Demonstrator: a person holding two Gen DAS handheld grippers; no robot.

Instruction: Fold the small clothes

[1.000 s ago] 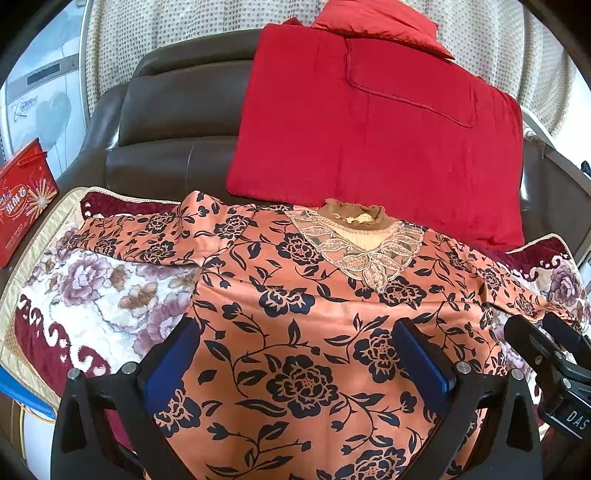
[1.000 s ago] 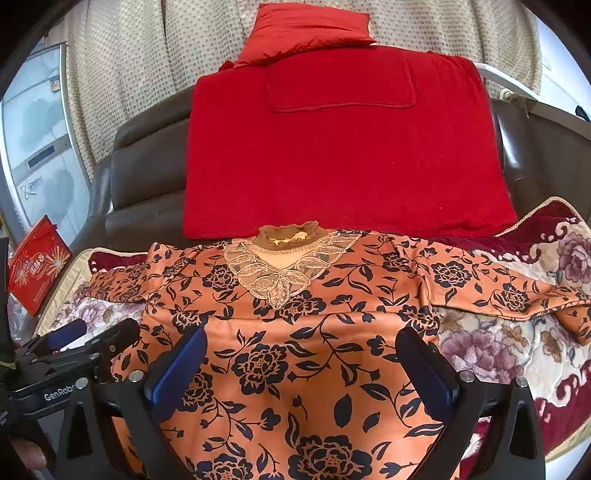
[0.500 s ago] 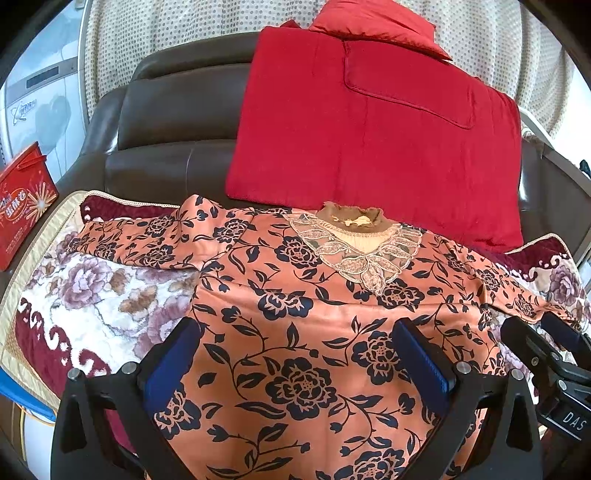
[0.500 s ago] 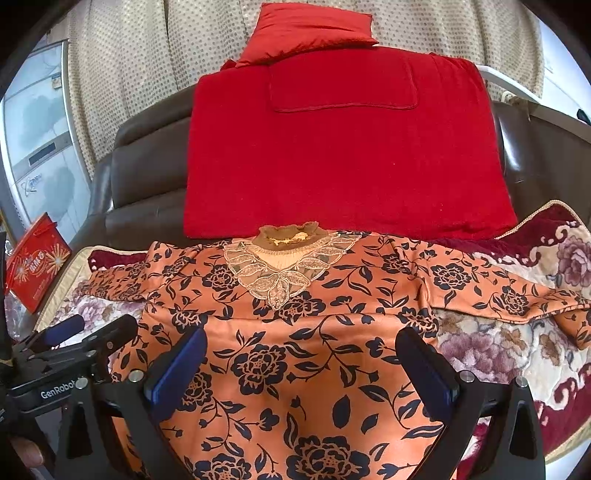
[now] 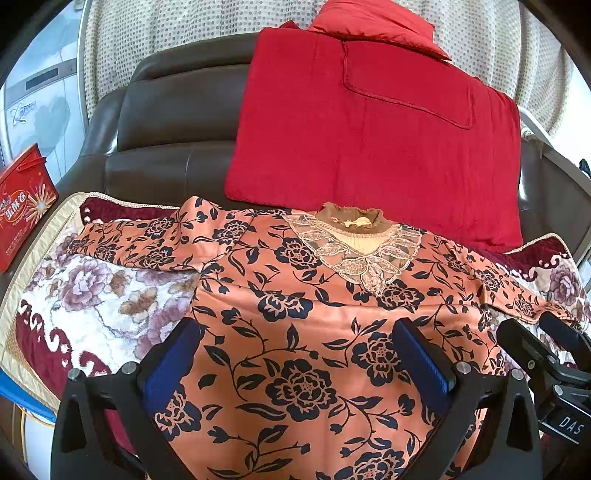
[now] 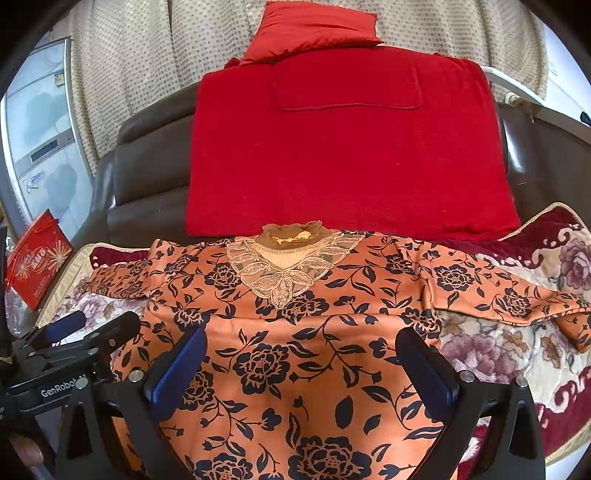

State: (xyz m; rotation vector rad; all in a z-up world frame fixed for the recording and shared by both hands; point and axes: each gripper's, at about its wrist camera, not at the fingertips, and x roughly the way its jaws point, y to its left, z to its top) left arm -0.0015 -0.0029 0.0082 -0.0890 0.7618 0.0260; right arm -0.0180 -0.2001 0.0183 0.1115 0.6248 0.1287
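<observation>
— What's on your far left?

— A red box [image 5: 22, 206] leaning off the sofa's left end, past the edge of the floral blanket [image 5: 92, 306] that covers the seat. On that blanket lies the orange blouse [image 5: 295, 332], front up, lace collar [image 5: 362, 254] toward the sofa back [image 5: 173, 133], one sleeve stretched toward the blanket's left edge.

— And your left gripper [image 5: 295, 365]?

— I see its blue-padded fingers [image 5: 170, 365] spread wide over the blouse's lower body, nothing between them.

— Middle of the scene?

— A red cushion [image 6: 343, 147] stands against the sofa back, its lower edge right behind the collar, a smaller red pillow [image 6: 314, 29] on top.

— The right side?

— My right gripper [image 6: 303, 369] sits just beside the left, jaws equally wide, empty, over the blouse. The other sleeve [image 6: 498, 291] runs out toward the blanket's right edge.
</observation>
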